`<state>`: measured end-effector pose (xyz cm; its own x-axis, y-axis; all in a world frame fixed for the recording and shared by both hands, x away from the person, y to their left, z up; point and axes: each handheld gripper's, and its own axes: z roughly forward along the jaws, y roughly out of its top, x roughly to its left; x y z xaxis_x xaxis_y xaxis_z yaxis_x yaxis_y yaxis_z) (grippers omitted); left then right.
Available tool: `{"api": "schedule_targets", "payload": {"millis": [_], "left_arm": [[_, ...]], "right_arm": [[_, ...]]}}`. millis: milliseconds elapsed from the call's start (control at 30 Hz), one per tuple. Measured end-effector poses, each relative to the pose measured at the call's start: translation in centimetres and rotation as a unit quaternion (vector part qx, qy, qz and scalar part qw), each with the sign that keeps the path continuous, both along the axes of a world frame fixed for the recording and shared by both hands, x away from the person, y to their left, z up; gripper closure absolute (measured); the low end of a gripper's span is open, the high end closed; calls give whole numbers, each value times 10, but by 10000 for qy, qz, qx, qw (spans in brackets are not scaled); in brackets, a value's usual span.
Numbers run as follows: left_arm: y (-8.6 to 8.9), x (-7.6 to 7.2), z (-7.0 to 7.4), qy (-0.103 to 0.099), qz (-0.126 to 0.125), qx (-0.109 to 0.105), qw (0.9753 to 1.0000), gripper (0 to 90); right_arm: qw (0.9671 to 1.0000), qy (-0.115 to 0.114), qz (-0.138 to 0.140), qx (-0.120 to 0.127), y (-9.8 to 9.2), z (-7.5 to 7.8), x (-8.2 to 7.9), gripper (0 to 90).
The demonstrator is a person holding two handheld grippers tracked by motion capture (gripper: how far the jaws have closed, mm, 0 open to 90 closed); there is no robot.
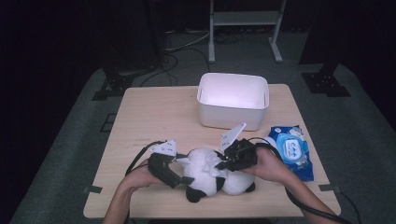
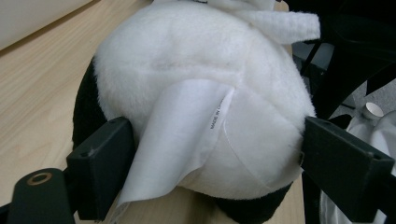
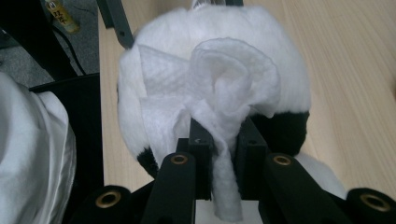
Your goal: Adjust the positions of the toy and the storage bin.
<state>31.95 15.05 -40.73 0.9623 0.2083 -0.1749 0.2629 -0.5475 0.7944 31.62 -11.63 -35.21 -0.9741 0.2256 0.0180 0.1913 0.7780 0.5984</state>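
Panda [image 1: 208, 171] being wiped at the tabletop's [image 1: 149, 116] six o'clock.
Left fingers [image 2: 100, 165] clamp its body; right fingers [image 3: 201, 149] pinch a wipe [image 3: 233, 84]; next, rub across the fur.

Both forearms enter from the bottom edge of the high view, converging at lower centre. Left gripper [image 1: 180, 176] sits lower left of centre, angled toward the right, jaws spread wide and pressed on both flanks of what's between them. Right gripper [image 1: 223, 163] sits just right of centre, pointing left, jaws nearly together, pinching. Right hand [image 1: 268, 164] wraps the gripper body.
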Motion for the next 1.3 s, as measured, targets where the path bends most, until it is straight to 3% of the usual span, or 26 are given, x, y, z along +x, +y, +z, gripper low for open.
{"api": "schedule_targets", "payload": {"millis": [367, 700, 933, 1300], "left_arm": [[0, -2, 1, -102, -2, 49, 9999, 123], [0, -1, 1, -107, 3, 34, 9999, 123], [0, -1, 2, -138, -12, 52, 9999, 123], [0, -1, 2, -117, 16, 56, 9999, 122]], "right_arm": [[9994, -120, 334, -20, 37, 16, 11, 789], [9998, -85, 201, 34, 54, 19, 37, 787], [10000, -40, 59, 62, 43, 16, 42, 784], [9995, 103, -281, 42, 8, 4, 45, 785]]}}
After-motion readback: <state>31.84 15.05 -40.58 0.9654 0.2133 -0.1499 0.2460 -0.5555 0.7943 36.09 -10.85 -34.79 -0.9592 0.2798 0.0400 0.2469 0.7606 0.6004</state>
